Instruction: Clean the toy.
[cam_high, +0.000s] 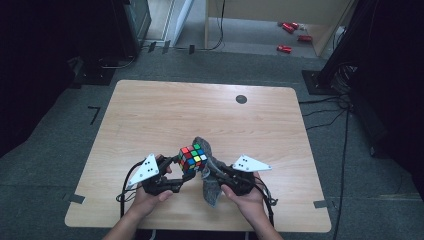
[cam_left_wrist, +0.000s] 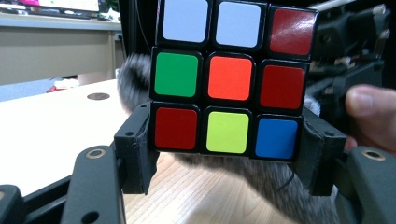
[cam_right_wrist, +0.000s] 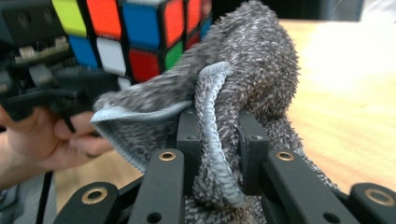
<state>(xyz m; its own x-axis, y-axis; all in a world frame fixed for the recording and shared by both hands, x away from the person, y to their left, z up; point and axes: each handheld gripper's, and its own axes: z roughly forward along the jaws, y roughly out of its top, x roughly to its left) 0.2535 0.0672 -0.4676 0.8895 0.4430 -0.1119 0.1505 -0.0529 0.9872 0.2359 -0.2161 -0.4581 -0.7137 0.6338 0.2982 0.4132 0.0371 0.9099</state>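
My left gripper (cam_high: 176, 172) fingers are clamped on the cube (cam_left_wrist: 229, 77), held above the desk (cam_high: 150, 115); right gripper (cam_high: 212, 172) fingers pinched on the cloth (cam_right_wrist: 243, 93), touching cube's side; risk: hard wipe w/ cloth could twist cube out of grip; only its bottom row's gripped.

A light wooden table (cam_high: 150, 110) stands on grey carpet (cam_high: 60, 150). A round dark cap (cam_high: 241, 99) sits near the table's far edge. Beyond that edge, red objects (cam_high: 290, 35) lie scattered on the floor.
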